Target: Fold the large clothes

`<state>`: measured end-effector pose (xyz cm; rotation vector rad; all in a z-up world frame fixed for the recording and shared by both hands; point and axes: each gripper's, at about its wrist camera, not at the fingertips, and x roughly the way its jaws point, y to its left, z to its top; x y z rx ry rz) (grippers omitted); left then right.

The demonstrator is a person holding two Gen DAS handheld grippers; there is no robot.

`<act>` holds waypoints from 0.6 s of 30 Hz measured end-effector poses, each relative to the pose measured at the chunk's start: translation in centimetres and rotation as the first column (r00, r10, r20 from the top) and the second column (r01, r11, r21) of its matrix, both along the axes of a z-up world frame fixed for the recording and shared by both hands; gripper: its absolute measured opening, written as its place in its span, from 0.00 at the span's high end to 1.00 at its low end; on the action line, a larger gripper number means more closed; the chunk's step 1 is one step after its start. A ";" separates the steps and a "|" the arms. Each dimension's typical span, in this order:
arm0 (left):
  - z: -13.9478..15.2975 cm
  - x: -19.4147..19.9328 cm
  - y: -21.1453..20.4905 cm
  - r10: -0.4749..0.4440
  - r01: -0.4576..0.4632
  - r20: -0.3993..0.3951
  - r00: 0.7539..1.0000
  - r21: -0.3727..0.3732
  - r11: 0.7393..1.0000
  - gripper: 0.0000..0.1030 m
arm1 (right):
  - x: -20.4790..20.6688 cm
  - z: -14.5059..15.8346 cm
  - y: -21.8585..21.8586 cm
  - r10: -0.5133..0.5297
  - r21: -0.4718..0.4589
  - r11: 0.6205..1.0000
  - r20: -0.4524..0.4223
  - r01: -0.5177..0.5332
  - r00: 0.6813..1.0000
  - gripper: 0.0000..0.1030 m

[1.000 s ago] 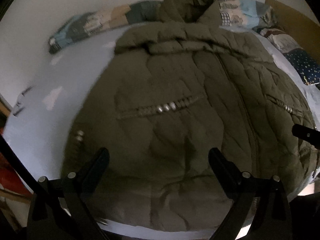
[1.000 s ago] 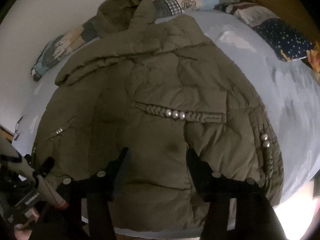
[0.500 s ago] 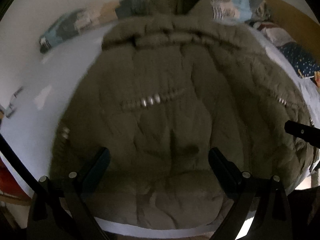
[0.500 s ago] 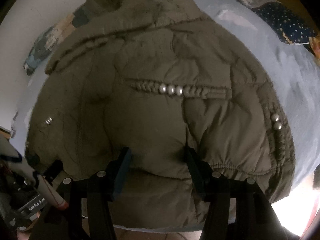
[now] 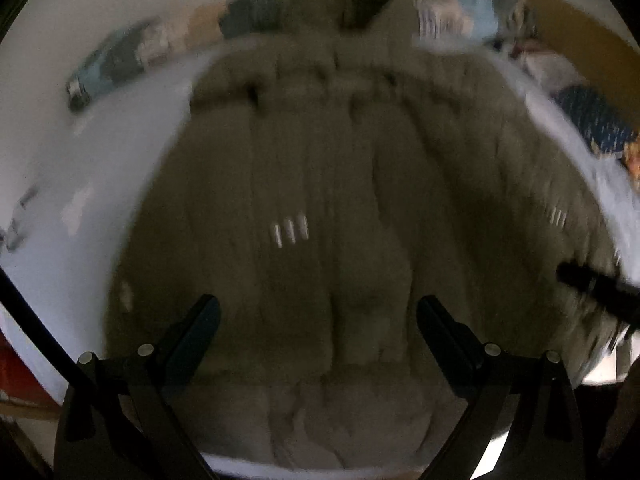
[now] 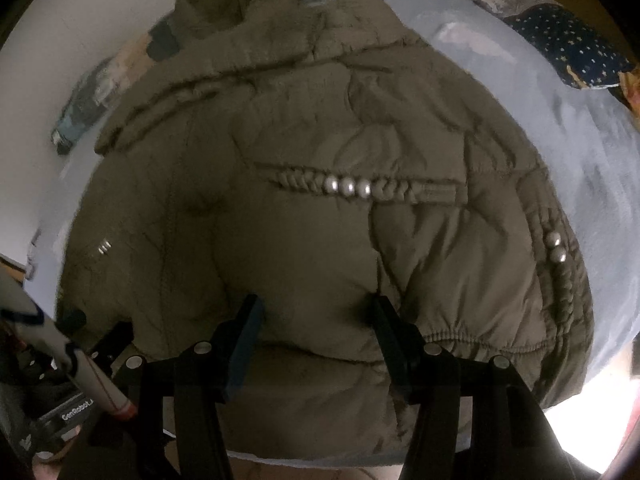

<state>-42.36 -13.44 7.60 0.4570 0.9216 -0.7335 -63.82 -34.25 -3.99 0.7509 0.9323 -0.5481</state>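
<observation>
Olive jacket (image 6: 320, 216) lies flat on the bed (image 6: 580, 128), hem nearest me. My left gripper (image 5: 318, 320) and right gripper (image 6: 316, 312), both open and empty, have closed in on the hem; grasping comes next.

A: We log both wrist views from the bed's foot edge, facing the headboard, angled down close over the jacket (image 5: 340, 200).

B: Agreed. We note the left view is blurred; the right sits nearer the hem. We see the jacket (image 6: 320, 220) and patchwork quilt (image 6: 100, 92) in both.
</observation>
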 end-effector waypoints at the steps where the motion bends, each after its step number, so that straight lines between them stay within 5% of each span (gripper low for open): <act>1: 1.0 0.4 -0.3 0.000 0.000 0.020 1.000 -0.021 1.000 0.04 | -0.1 0.4 -0.1 -0.005 -0.007 1.000 0.020 0.005 1.000 0.40; 7: 5.9 6.8 -4.0 0.015 -0.008 0.046 0.999 -0.133 0.991 0.04 | -0.5 1.8 -0.4 -0.011 -0.025 1.000 0.087 0.013 0.996 0.40; 13: 3.3 14.7 -6.7 0.087 -0.096 -0.063 0.994 -0.172 0.980 0.04 | -0.2 4.8 -2.3 -0.013 0.009 1.000 0.137 0.012 0.990 0.40; 18: 3.7 18.2 -6.2 0.172 -0.208 -0.168 0.971 -0.228 0.951 0.07 | 3.4 10.8 -6.0 0.016 -0.081 0.997 0.137 -0.005 0.990 0.40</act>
